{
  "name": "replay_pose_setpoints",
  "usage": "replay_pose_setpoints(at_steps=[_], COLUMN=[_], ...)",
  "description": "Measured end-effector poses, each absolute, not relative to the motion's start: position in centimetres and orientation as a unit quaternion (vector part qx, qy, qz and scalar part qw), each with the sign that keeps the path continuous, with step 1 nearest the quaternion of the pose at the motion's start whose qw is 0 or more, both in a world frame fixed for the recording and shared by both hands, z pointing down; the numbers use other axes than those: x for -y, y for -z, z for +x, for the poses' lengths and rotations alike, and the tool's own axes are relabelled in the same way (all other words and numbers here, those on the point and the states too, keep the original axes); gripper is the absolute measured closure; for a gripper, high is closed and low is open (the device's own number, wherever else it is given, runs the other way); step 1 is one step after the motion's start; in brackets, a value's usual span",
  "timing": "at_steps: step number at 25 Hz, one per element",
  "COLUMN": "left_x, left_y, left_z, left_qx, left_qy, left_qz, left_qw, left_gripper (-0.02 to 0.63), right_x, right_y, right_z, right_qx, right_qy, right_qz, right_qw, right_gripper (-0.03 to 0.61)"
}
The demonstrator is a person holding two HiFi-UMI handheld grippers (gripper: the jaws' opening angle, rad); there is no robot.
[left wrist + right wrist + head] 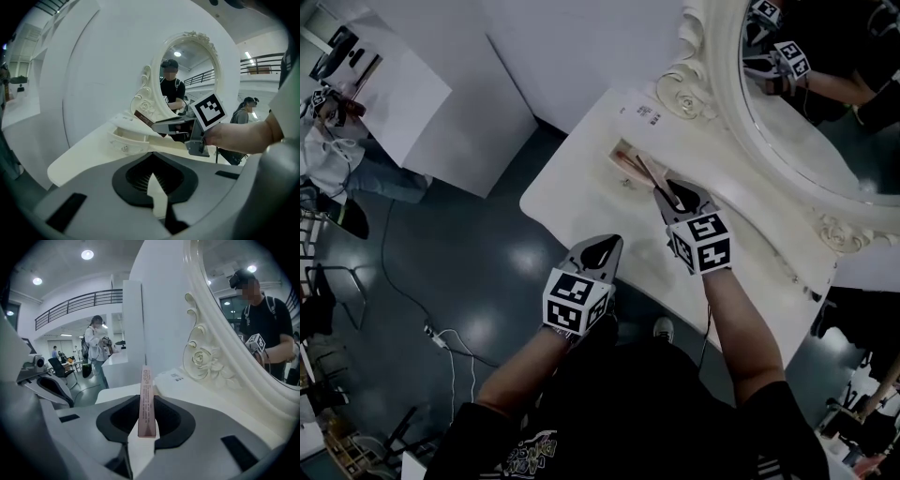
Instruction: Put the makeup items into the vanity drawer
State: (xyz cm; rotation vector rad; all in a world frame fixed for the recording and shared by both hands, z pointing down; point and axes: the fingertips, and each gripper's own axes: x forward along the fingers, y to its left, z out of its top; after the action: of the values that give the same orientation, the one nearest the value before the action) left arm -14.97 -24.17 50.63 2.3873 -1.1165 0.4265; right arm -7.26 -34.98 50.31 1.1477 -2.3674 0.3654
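Note:
A white vanity table (581,187) has its drawer (617,150) pulled open, with slim items lying inside. My right gripper (670,194) is shut on a long, slim pink-brown makeup box (649,175), whose far end reaches over the drawer. In the right gripper view that box (146,401) stands between the jaws. My left gripper (605,246) hovers at the table's front edge, below the drawer, jaws together with nothing in them. In the left gripper view the drawer (125,137) lies ahead, with the right gripper (161,126) and the box (142,117) above it.
An ornate white oval mirror (787,131) stands along the back of the table. A white partition block (412,94) and a person (328,150) are at the left. A cable and a power strip (437,336) lie on the dark floor.

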Motion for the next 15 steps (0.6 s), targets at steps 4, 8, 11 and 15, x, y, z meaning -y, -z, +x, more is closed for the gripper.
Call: replay_pose_setpoints(at_steps=[4,8,11,15], left_x=[25.8,27.0,27.7,28.0], left_y=[-51.6,-52.2,-52.6,-53.4], left_z=[-16.2,-17.2,-17.9,-18.7], left_qx=[0.4,0.397,0.397,0.397], left_qy=[-0.159,-0.16,-0.16,-0.161], left_qz=[0.87,0.871,0.869,0.867], left_qw=[0.239,0.241,0.247,0.255], left_gripper=[0.616,0.615,0.617,0.617], right_x=[37.4,39.1,40.1,40.7], right_y=[-52.0,-53.8,-55.1,-56.3], right_z=[-8.4,-9.4,-9.7,-10.0], right_qx=[0.861,0.858,0.852,0.846], right_qy=[-0.126,-0.12,-0.107,-0.096], right_qz=[0.415,0.407,0.399,0.389], right_qw=[0.264,0.291,0.32,0.353], right_gripper=[0.469,0.469,0.469,0.469])
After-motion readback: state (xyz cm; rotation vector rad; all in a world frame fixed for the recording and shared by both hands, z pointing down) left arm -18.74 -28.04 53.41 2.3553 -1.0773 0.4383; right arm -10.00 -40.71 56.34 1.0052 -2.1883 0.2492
